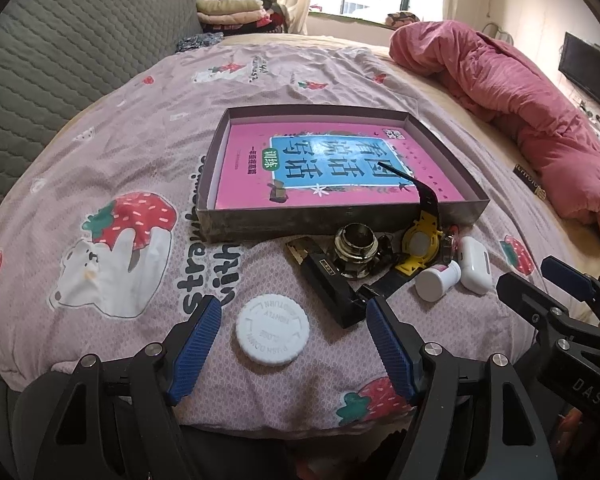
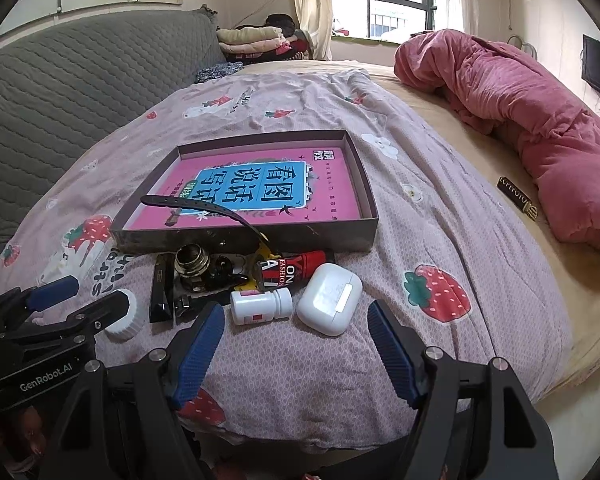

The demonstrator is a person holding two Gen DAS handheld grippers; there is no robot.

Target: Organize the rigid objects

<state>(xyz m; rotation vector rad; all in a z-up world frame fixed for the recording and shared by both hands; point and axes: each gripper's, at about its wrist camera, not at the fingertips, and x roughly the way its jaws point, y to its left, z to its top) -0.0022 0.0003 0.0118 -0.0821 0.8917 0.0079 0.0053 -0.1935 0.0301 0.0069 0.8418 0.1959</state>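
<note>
Both grippers, left gripper and right gripper, hovered with fingers apart; white cap looked light, rigid, slick, best pinched across its rim.

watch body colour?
Yellow, with a black strap; the watch shows best in the left wrist view.

Pink strawberry-and-bear print bedsheet; magenta book with blue panel (black characters); white cap; yellow watch; white earbud case.
</note>
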